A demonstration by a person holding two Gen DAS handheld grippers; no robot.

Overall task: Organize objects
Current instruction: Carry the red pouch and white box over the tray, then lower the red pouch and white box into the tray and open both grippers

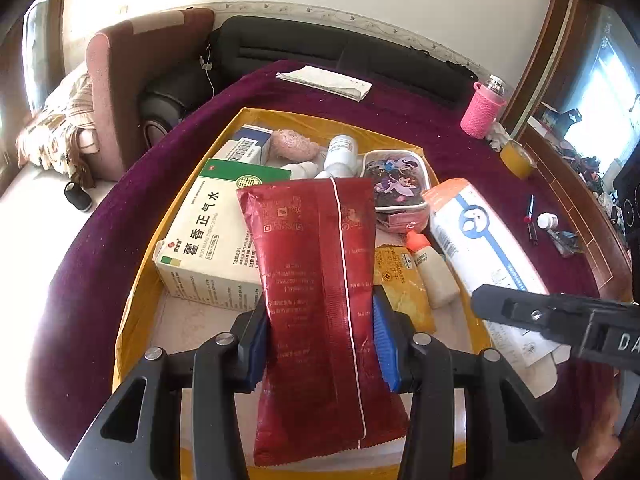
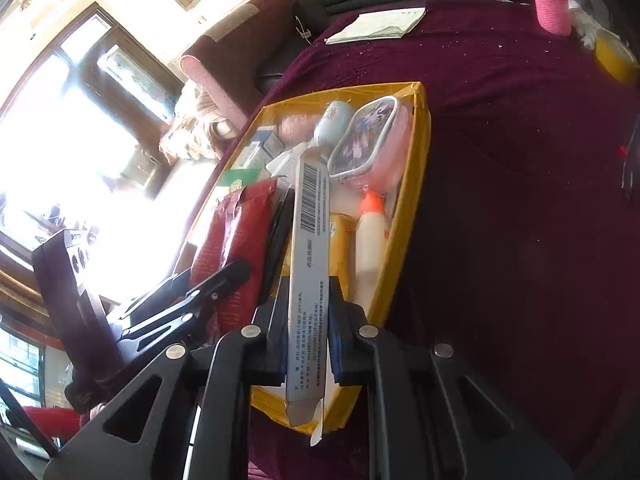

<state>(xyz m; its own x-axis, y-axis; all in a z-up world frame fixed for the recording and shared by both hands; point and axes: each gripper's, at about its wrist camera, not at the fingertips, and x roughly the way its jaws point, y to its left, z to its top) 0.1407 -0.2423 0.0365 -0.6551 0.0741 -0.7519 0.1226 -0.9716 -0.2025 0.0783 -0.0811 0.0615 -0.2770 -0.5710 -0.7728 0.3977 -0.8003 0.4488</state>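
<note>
My left gripper point(image 1: 320, 336) is shut on a red foil snack packet point(image 1: 316, 280) and holds it above the yellow-rimmed box point(image 1: 132, 304); the packet also shows in the right wrist view point(image 2: 236, 240). My right gripper point(image 2: 310, 320) is shut on a long white medicine box point(image 2: 310, 248), seen edge-on with a barcode, over the yellow box point(image 2: 416, 184). That medicine box point(image 1: 480, 248) and the right gripper's finger point(image 1: 520, 312) show at the right of the left wrist view. In the box lie a green-and-white medicine carton point(image 1: 208, 236), a cartoon pouch point(image 1: 396, 180), a glue bottle point(image 1: 432, 268) and a yellow cracker packet point(image 1: 404, 292).
The box sits on a purple tablecloth point(image 1: 440, 120). On the cloth are folded papers point(image 1: 328, 82), a pink-sleeved bottle point(image 1: 482, 108), a yellow tape roll point(image 1: 516, 158), a pen point(image 1: 530, 212) and a small white jar point(image 1: 547, 221). A black seat point(image 1: 320, 48) and an armchair point(image 1: 132, 80) stand behind.
</note>
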